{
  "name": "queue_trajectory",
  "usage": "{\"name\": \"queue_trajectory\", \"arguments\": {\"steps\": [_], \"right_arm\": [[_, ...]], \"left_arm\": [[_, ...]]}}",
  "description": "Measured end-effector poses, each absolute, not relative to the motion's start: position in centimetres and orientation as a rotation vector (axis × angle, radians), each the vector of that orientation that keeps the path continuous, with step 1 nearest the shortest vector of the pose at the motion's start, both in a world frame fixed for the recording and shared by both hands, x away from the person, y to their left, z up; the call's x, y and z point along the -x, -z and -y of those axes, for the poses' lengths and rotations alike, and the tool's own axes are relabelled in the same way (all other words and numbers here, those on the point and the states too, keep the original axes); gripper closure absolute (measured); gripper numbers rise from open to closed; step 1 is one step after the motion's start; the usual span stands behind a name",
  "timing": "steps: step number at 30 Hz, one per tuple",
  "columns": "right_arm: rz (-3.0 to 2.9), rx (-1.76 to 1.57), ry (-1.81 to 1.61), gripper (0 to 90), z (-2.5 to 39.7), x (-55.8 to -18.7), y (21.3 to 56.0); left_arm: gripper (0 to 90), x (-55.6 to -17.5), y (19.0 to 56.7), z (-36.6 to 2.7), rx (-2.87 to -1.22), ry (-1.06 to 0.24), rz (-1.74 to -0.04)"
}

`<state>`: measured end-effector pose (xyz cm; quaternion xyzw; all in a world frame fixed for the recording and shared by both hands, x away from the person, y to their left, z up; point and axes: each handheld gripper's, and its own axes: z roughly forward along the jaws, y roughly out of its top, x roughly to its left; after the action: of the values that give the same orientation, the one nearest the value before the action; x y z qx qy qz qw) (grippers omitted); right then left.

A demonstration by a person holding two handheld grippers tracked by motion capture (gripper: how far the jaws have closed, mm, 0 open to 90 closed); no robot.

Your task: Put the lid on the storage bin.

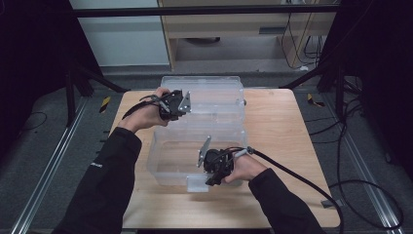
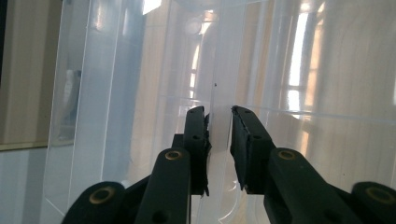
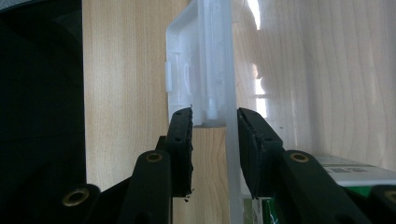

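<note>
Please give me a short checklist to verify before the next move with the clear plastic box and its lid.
1. Left gripper on the lid, jaws either side of a clear wall: ok.
2. Left jaws fully closed on that wall: cannot tell; small gaps show.
3. Right gripper at the front latch of the box: ok.
4. Right jaws clamped on the latch: not ok; a gap remains.
5. Box resting flat on the table: ok.
6. Right cable away from the box: ok.

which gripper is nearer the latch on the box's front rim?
Right. The right gripper straddles the front rim beside the latch; the left gripper is across the clear box, at the open lid.
</note>
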<state>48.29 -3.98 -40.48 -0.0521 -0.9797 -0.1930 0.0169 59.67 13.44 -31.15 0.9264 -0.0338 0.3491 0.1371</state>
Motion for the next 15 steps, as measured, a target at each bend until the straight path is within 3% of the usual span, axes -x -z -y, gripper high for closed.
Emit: {"name": "queue_trajectory", "arguments": {"steps": [15], "right_arm": [[3.055,0.188,0.625,67.4,4.06,-48.05,40.55]], "left_arm": [[82.0,-58.93,30.28,-12.74,-2.763,-0.972,0.139]]}}
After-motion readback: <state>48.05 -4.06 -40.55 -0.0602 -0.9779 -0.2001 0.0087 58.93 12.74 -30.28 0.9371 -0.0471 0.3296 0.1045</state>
